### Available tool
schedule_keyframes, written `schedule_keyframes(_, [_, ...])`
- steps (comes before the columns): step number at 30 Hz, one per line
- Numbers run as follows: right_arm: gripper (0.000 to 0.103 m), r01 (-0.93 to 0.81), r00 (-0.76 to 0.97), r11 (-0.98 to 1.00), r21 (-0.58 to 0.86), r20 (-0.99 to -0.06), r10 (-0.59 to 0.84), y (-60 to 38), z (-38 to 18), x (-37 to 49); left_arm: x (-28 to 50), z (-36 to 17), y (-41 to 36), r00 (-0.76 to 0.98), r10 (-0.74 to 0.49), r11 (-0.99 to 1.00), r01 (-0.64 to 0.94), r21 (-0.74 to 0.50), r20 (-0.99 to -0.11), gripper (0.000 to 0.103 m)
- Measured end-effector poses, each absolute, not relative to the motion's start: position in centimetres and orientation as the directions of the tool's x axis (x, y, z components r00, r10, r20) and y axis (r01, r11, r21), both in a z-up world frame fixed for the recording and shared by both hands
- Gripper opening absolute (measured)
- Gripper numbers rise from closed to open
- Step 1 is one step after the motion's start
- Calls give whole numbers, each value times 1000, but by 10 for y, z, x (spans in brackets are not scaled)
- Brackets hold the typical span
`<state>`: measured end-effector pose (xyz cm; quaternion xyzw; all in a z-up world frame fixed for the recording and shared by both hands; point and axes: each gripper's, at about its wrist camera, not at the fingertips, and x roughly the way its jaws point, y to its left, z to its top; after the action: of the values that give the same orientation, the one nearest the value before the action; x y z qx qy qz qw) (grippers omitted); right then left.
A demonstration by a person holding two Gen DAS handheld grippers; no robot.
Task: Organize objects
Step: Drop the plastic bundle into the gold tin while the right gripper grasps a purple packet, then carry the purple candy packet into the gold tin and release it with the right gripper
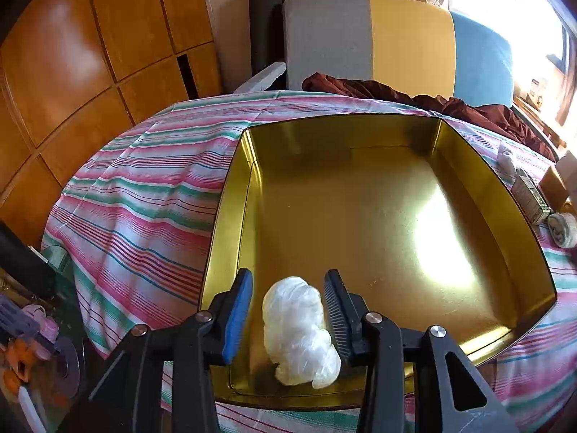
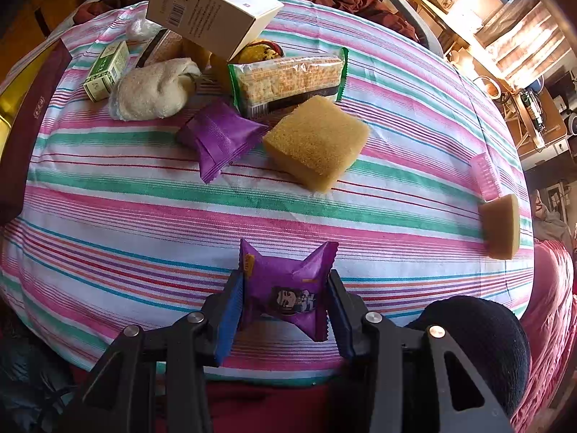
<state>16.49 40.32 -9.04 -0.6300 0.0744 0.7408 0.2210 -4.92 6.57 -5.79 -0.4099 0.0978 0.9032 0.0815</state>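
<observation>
In the left wrist view, the striped cloth (image 1: 137,195) is seen draped over the bench at the left, with the gold tin (image 1: 230,195) resting on it. The left tool (image 1: 288,310) is held over the tin's near corner, its fingers apart; a gap is visible between the blue pad (image 1: 238,317) and the white plastic bundle (image 1: 299,332), and whether the other finger touches the bundle cannot be told. The bundle is seen resting on the tin's floor, between the fingers. The rest of the tin's floor is bare and lit by glare.

In the right wrist view, from the left, a small green box (image 2: 106,70) is seen lying near the dark outer wall of the tin (image 2: 29,137). Just beside it a rolled white cloth (image 2: 151,88) is found, with a large white carton (image 2: 212,9) propped above. A purple packet (image 2: 220,139) lies loose near the middle, touching a wrapped pack of crackers (image 2: 288,81), and a tan sponge (image 2: 317,140) is set just to its right. A second sponge (image 2: 501,225) stands near the right edge. At the bottom, the right tool (image 2: 286,296) is clamped on a second purple snack packet (image 2: 285,288), both pads pressed into its sides above the cloth.
</observation>
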Motion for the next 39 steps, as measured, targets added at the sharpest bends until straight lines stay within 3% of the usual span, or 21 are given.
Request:
schedule_keyframes(6, [45,-438,-122,-882,-172,-961,248,415,-77,172,-45,-44,62,-688,67,-972,-208,108,-722,62])
schedule_keyframes(22, [44,-400,-257,-911,-104,-941,220,419,-47,134,-26,7,46,-780,92,-979,-186,89,-619,74])
schedule_keyframes(33, [43,-102,-496,-992,79,-868,-18,290,15,51,-17,19,33,-801,81,-984,-161,82,-593,80])
schedule_keyframes(39, [42,49,-502,-992,115,-856,-124,224,7,-3,-18,17,24,-799,69,-987,-142,77,-598,82])
